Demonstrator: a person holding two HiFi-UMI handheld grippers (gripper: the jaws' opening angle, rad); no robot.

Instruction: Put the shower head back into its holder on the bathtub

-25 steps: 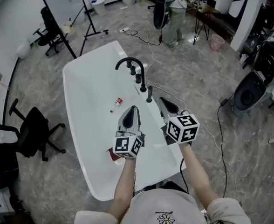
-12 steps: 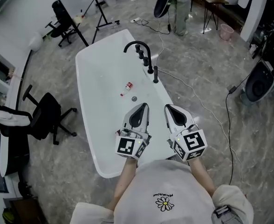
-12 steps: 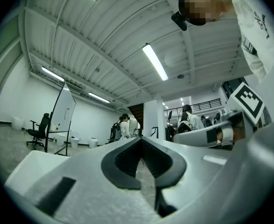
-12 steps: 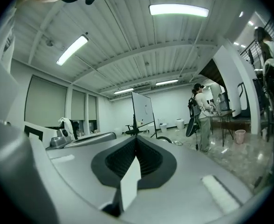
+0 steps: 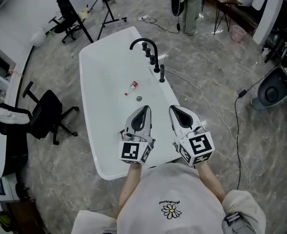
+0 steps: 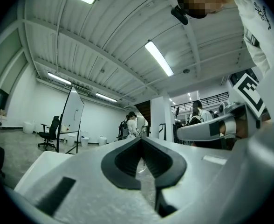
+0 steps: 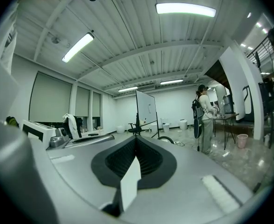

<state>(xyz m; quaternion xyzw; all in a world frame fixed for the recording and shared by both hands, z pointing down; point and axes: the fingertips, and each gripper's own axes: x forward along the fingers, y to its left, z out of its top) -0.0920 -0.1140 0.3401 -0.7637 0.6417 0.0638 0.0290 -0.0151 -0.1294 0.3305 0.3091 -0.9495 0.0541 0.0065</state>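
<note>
The white bathtub (image 5: pixel 97 72) runs away from me in the head view. A black arched faucet (image 5: pixel 144 44) and black knobs stand on its right rim. Just nearer on that rim, a slim black upright piece (image 5: pixel 162 74) looks like the shower head in its holder. My left gripper (image 5: pixel 144 108) and right gripper (image 5: pixel 173 108) hover side by side over the tub's near end, well short of it. Both are shut with nothing between the jaws, as the left gripper view (image 6: pixel 141 142) and right gripper view (image 7: pixel 136 143) also show.
A small bottle (image 5: pixel 130 87) and the drain (image 5: pixel 139 99) lie in the tub. A black office chair (image 5: pixel 46 117) stands to the left. A black cable (image 5: pixel 236 130) and a round black device (image 5: pixel 273 89) are on the floor at right. A person (image 5: pixel 186 4) stands beyond the tub.
Both grippers have drawn back from beside the faucet fittings toward the tub's near end. They stayed shut and empty throughout.
</note>
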